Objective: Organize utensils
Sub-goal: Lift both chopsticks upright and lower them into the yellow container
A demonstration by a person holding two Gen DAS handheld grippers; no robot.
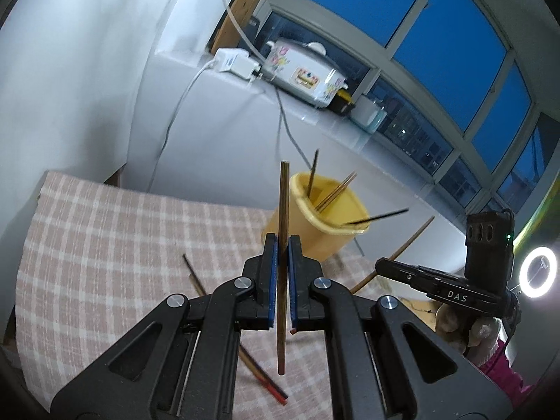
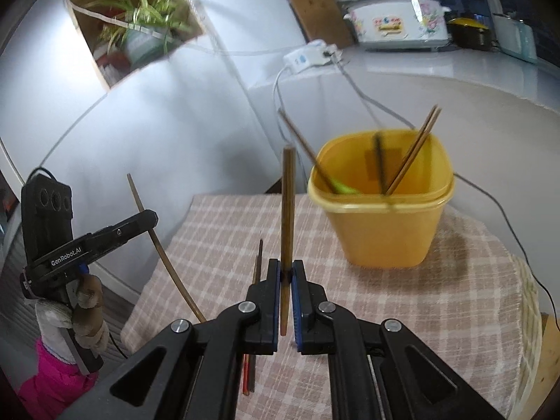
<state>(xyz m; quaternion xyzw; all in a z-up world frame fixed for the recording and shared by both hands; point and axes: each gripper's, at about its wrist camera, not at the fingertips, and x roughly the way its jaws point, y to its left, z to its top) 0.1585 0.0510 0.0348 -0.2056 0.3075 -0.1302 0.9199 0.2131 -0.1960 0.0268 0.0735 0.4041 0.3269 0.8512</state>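
My left gripper is shut on a brown chopstick that stands upright between its blue pads. My right gripper is shut on a second brown chopstick, also upright. Both hang above the checked cloth. A yellow container at the cloth's far edge holds several chopsticks; it also appears just beyond my left fingers as the yellow container. Two dark chopsticks with red ends lie on the cloth below. In the right wrist view my left gripper shows at far left with its chopstick.
Behind the table a white ledge carries a flowered cooker, a power strip and cables. A ring light glows at the right. A boxed plant hangs on the wall. A gloved hand holds the left gripper.
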